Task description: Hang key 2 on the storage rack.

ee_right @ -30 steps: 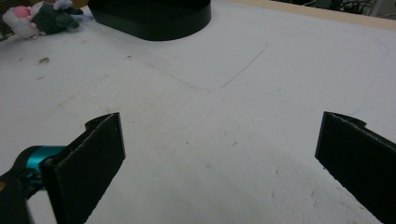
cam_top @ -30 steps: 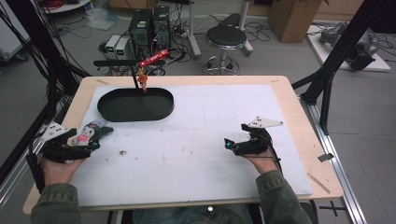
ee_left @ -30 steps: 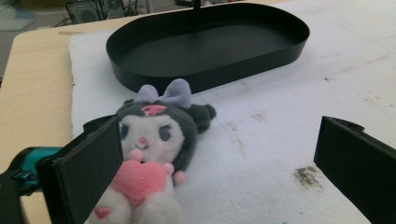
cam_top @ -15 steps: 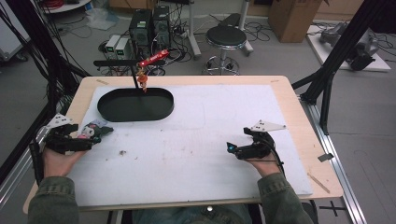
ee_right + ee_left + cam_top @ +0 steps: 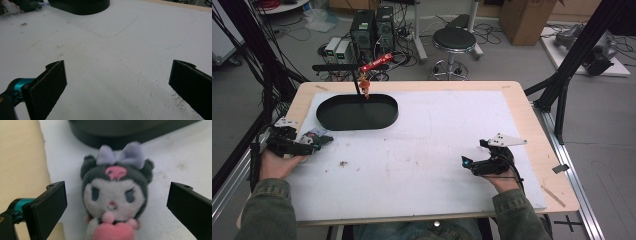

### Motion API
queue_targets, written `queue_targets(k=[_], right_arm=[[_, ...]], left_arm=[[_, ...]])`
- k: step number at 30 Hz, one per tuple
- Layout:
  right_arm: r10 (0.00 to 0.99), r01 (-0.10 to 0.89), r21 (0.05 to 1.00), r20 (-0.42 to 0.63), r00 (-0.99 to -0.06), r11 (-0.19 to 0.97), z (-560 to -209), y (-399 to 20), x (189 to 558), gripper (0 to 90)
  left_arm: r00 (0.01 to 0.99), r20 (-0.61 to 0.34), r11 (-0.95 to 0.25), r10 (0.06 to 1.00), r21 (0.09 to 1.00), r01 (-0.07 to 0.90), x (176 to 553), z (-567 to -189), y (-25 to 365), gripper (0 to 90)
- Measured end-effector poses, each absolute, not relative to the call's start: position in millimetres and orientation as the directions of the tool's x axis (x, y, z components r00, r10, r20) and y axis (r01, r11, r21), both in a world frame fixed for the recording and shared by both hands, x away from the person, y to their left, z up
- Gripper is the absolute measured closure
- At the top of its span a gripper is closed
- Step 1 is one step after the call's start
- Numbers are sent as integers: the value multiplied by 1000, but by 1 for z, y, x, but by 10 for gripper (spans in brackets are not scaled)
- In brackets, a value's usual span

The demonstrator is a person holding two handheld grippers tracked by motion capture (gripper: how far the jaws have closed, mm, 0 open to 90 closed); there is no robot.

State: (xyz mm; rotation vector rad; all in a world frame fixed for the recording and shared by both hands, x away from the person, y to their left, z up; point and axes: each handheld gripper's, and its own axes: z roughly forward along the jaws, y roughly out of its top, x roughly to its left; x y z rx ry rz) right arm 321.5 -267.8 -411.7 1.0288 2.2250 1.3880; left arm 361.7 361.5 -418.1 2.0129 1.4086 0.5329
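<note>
White scuffed mat (image 5: 437,145), fuzzy plush doll (image 5: 115,192) (satin bow) between wide left tongs (image 5: 115,202).

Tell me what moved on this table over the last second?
The left gripper drew back toward the table's left edge, its open jaws either side of the small grey-and-white plush doll with a lilac bow, not squeezing it. The right gripper slid slightly toward the person, open. The black oval tray stayed put.
</note>
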Motion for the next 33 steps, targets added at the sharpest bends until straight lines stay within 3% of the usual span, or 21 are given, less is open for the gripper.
queue_targets(k=[5,10,11,13,20,33], right_arm=[[722,405,870,87,-687,281,-413,-270,320,4],[727,411,870,93,-680,273,-413,-270,321,5],[726,411,869,91,-681,276,-413,-271,320,4],[724,411,868,91,-684,278,-413,-271,320,4],[723,415,867,98,-684,275,-415,-270,324,4],[711,406,871,98,-697,278,-416,-269,321,5]], left_arm=[[350,-51,-246,935,619,746,364,-427,360,34],[344,2,-280,939,586,760,360,-435,348,149],[322,-1,-255,947,609,752,357,-435,350,197],[295,-13,-219,955,639,737,352,-432,354,422],[227,-85,-96,970,728,679,340,-412,358,466],[233,-58,-104,971,775,624,323,-380,346,464]])
